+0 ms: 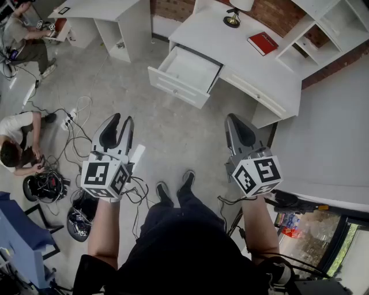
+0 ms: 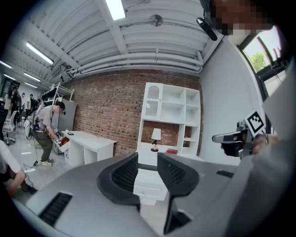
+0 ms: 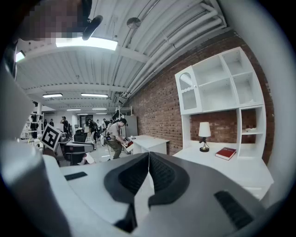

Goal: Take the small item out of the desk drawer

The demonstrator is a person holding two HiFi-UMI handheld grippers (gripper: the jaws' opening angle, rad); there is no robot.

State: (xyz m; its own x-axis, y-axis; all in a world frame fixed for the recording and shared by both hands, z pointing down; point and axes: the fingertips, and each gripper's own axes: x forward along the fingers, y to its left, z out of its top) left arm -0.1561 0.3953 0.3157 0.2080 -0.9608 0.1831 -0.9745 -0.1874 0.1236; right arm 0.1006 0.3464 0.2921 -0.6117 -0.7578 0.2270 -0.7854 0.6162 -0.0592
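The small item could not be made out in any view. The open drawer (image 1: 187, 72), where the task puts it, sat in the upper centre of the head view, and its pale inside looked bare from that height. The drawer stood pulled out from under the white tabletop (image 1: 242, 57). Its front panel ran on a slant from left down to lower right. A lamp (image 1: 232, 17) and a red book (image 1: 263, 43) stood on the tabletop at the upper right.

Both grippers hung in the lower half of the frame over the grey floor (image 1: 173, 132), well apart from the drawer. It lay ahead of them, between the two lines they pointed along.

The left gripper (image 1: 122, 120) sat at lower left, its jaws released and parted with nothing between them. In the left gripper view (image 2: 147, 159) the drawer showed far off through the gap, so this gripper was aimed at it.

The right gripper (image 1: 232, 118) sat at lower right, a little nearer the drawer's right corner. In the right gripper view (image 3: 148, 155) its jaws were clenched together on nothing.

By this layout the left gripper looked readier to reach in, though the right was slightly closer.
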